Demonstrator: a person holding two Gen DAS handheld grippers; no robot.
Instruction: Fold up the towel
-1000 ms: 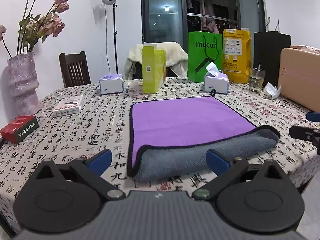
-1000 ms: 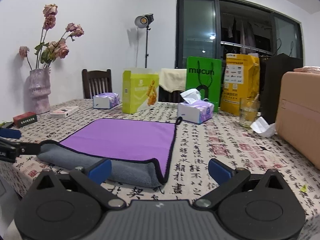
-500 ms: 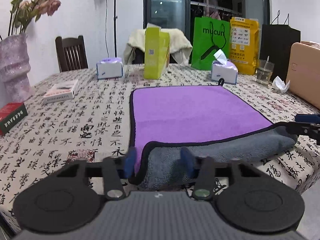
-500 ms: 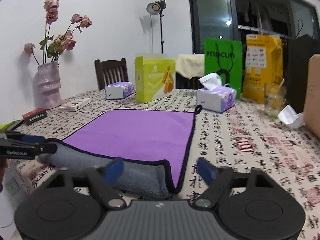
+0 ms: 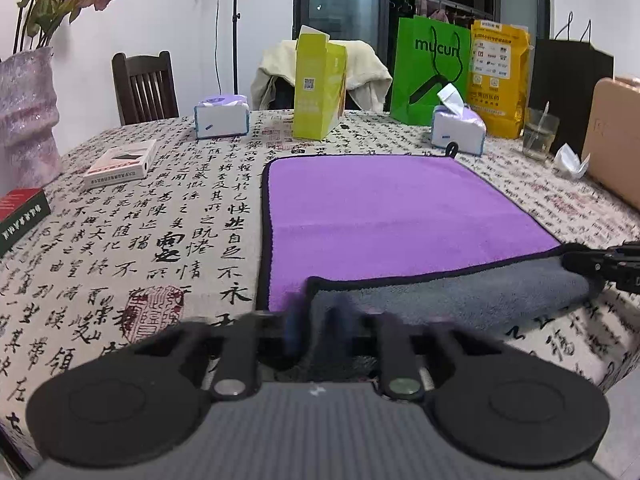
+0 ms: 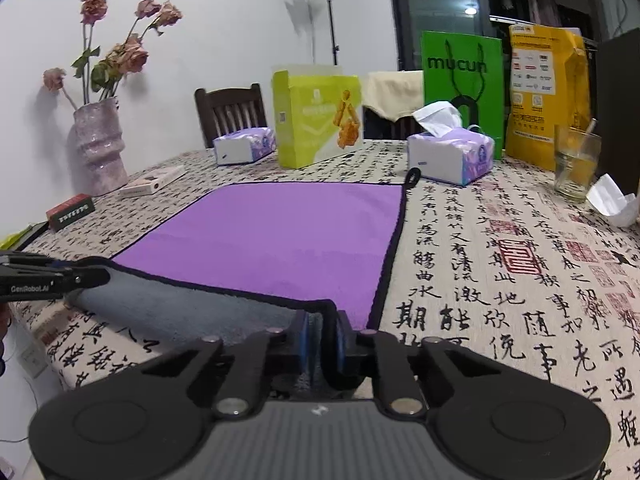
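Note:
A towel [image 5: 392, 208], purple on top and grey underneath with black trim, lies on the patterned tablecloth; its near edge is rolled over and shows grey. My left gripper [image 5: 318, 326] is shut on the towel's near left corner; its fingers are blurred. My right gripper [image 6: 322, 330] is shut on the towel's [image 6: 280, 232] near right corner. Each gripper shows at the edge of the other view: the right one [image 5: 600, 266] and the left one [image 6: 52, 276].
Beyond the towel stand two tissue boxes [image 5: 458, 132] [image 5: 220, 116], a yellow-green carton [image 5: 318, 88], a green bag [image 5: 430, 68], a yellow bag [image 5: 498, 76] and a glass [image 5: 540, 138]. A vase [image 6: 98, 144], books and a red box [image 5: 22, 214] sit left. A tan case [image 5: 616, 140] is right.
Both grippers moved forward onto the towel's near corners and closed from wide open to shut on the rolled grey edge.

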